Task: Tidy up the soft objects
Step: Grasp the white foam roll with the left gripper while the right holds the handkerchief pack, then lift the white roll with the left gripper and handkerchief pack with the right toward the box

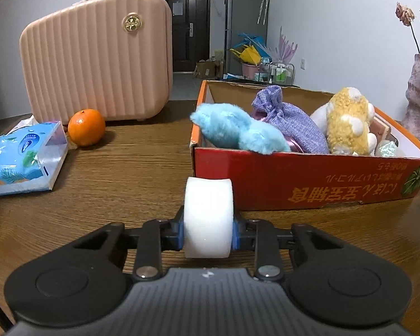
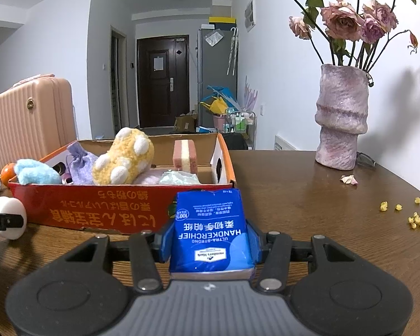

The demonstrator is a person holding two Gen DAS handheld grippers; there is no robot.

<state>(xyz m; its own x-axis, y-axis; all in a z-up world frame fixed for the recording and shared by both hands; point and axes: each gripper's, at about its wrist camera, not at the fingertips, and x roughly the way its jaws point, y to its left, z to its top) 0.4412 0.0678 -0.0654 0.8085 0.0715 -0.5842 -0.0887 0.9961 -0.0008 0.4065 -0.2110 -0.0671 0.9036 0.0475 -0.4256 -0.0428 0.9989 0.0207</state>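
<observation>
Left hand-held gripper (image 1: 208,233) clamped on white sponge (image 1: 208,218). Right hand-held gripper (image 2: 210,245) clamped on tissue pack (image 2: 211,232). Both just short of box (image 1: 308,179).

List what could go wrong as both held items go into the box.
1. The box is already crowded; the blue plush overhangs its front wall and could be knocked out.
2. The white sponge in the left gripper and the tissue pack in the right gripper may collide.

blue tissue pack (image 2: 211,233) reads, upside down, "ultra-strong handkerchief" and "100%"; red box's (image 2: 98,210) lettering unclear.
</observation>
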